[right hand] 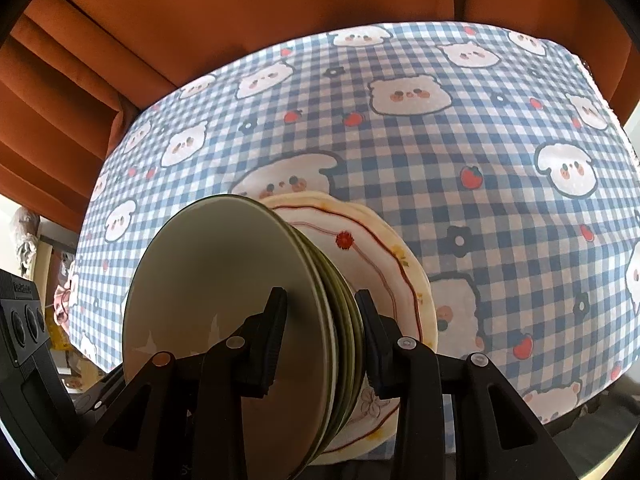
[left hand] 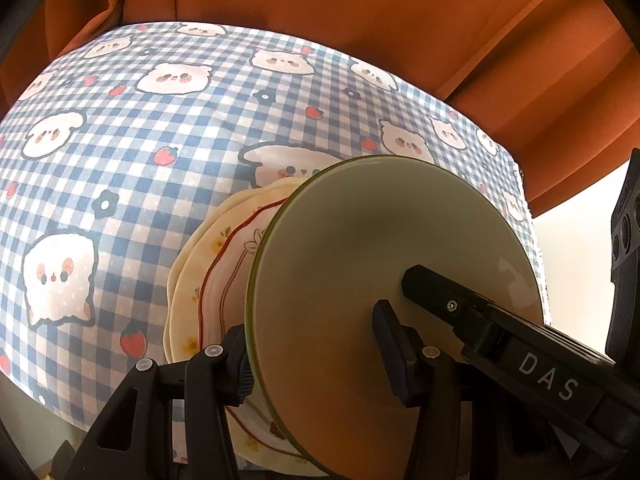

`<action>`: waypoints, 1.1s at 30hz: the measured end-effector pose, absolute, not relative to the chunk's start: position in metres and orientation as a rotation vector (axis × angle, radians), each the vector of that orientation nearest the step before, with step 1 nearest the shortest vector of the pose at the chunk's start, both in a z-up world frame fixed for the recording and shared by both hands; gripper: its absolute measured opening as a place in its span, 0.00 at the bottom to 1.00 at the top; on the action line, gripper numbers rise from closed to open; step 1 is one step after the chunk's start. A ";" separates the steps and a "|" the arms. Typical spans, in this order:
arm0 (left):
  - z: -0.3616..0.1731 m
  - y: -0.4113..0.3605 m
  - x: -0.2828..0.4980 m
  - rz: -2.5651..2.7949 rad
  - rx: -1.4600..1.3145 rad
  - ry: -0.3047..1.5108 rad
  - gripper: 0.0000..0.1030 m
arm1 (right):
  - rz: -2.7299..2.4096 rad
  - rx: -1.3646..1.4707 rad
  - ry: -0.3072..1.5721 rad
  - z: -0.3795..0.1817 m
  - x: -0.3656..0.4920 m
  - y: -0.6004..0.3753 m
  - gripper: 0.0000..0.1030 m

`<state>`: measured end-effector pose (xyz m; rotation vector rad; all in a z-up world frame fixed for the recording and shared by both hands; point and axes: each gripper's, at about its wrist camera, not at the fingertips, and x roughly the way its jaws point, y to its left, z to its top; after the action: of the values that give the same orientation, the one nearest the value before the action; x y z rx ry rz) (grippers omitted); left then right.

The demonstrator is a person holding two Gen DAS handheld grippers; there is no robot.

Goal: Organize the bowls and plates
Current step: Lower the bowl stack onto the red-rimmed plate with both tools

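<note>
A stack of dishes is held above the desk by both grippers: green-rimmed bowls (right hand: 224,300) with pale cream insides nested on top, and under them cream plates (right hand: 396,280) with wavy rims, a red line and small flower prints. In the right wrist view the right gripper (right hand: 320,332) has its jaws closed on the stack's edge, one finger inside the top bowl, the other below the bowls against the plates. In the left wrist view the left gripper (left hand: 316,356) clamps the opposite edge, one finger under the stack, one inside the bowl; the right gripper's finger also reaches into the bowl there.

The desk wears a blue checked cloth (right hand: 460,168) with bears and strawberries, bare all around. Its far edge meets an orange curtain (right hand: 200,20).

The stack appears steeply tilted in both views, its stacking axis running between the fingers.
</note>
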<state>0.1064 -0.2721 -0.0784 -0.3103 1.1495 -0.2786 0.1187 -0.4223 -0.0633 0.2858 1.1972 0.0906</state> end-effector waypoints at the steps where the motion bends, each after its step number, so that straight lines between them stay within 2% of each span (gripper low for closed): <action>1: -0.079 -0.273 0.108 -0.278 -0.307 1.151 0.50 | 0.091 0.285 1.198 -0.064 0.120 -0.422 0.38; 18: -0.073 -0.284 0.104 -0.243 -0.176 1.145 0.50 | 0.124 0.336 1.182 -0.068 0.119 -0.431 0.37; 23: -0.070 -0.285 0.098 -0.216 -0.130 1.146 0.55 | 0.118 0.364 1.174 -0.068 0.111 -0.432 0.38; 25: -0.067 -0.281 0.094 -0.197 -0.112 1.130 0.63 | 0.117 0.367 1.170 -0.067 0.107 -0.432 0.41; 28: -0.061 -0.272 0.090 -0.179 -0.105 1.100 0.73 | 0.082 0.358 1.148 -0.062 0.101 -0.432 0.54; 30: -0.058 -0.267 0.088 -0.186 -0.097 1.084 0.76 | 0.065 0.365 1.127 -0.058 0.096 -0.432 0.63; 33: -0.051 -0.262 0.084 -0.221 -0.076 1.052 0.76 | 0.035 0.352 1.101 -0.050 0.089 -0.428 0.64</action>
<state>0.0838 -0.2619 -0.0505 -0.0764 1.0522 -0.2214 0.0886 -0.4279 -0.0496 0.3521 1.1008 0.0351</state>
